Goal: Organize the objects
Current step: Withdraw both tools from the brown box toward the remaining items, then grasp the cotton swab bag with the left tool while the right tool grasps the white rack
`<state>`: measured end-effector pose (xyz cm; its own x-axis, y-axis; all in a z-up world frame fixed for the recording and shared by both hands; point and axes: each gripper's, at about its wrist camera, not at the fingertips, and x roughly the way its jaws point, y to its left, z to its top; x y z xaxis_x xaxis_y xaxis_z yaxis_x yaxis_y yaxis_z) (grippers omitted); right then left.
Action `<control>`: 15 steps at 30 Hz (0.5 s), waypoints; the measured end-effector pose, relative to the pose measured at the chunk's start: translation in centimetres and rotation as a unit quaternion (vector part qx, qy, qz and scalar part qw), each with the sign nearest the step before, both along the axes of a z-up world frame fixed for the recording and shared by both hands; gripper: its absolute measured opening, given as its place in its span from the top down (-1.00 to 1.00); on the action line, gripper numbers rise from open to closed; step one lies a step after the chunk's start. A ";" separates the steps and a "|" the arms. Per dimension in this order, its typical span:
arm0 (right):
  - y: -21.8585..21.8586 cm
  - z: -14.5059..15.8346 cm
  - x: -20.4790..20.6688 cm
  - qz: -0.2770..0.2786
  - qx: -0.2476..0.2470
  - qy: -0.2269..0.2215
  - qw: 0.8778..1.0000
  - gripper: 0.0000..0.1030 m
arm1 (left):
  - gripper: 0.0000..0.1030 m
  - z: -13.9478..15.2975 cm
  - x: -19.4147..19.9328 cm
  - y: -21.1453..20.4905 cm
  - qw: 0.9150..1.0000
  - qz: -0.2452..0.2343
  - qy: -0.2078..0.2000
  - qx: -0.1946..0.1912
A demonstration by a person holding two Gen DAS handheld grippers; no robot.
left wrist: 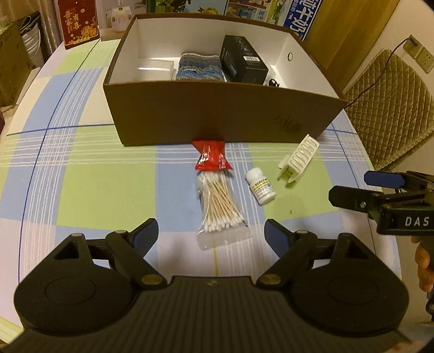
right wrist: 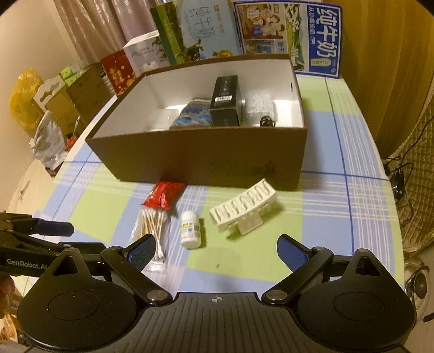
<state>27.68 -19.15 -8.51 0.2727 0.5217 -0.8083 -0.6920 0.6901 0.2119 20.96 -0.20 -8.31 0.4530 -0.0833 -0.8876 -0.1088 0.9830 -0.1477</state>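
Observation:
A brown cardboard box [left wrist: 217,114] [right wrist: 206,152] stands open on the checked tablecloth. Inside lie a black carton [left wrist: 242,58] [right wrist: 226,100], a knitted blue-grey cloth [left wrist: 199,66] [right wrist: 191,115] and a white packet [right wrist: 257,104]. In front of the box lie a red packet [left wrist: 211,157] [right wrist: 162,194], a clear bag of cotton swabs [left wrist: 221,209] [right wrist: 153,228], a small white pill bottle [left wrist: 260,186] [right wrist: 190,229] and a white plastic rack [left wrist: 298,157] [right wrist: 245,205]. My left gripper [left wrist: 211,235] [right wrist: 53,226] is open just short of the swab bag. My right gripper [right wrist: 217,251] [left wrist: 350,188] is open near the bottle.
Cartons, a red gift box [left wrist: 78,21] and milk boxes [right wrist: 322,38] line the table's far edge. A quilted chair [left wrist: 390,108] stands at the right. Bags and boxes [right wrist: 40,108] pile up on the floor at the left. A hand [left wrist: 424,260] holds the right gripper.

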 end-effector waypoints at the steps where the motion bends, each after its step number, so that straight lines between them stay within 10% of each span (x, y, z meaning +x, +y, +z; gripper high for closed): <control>1: 0.0 -0.1 -0.1 0.000 -0.001 0.001 1.000 -0.82 | -0.57 -0.1 0.1 0.0 1.000 0.000 0.002 -0.002; 15: 0.7 -1.6 0.1 0.007 -0.020 0.003 1.000 -0.82 | -0.55 -1.8 0.8 -0.7 1.000 0.000 0.019 0.004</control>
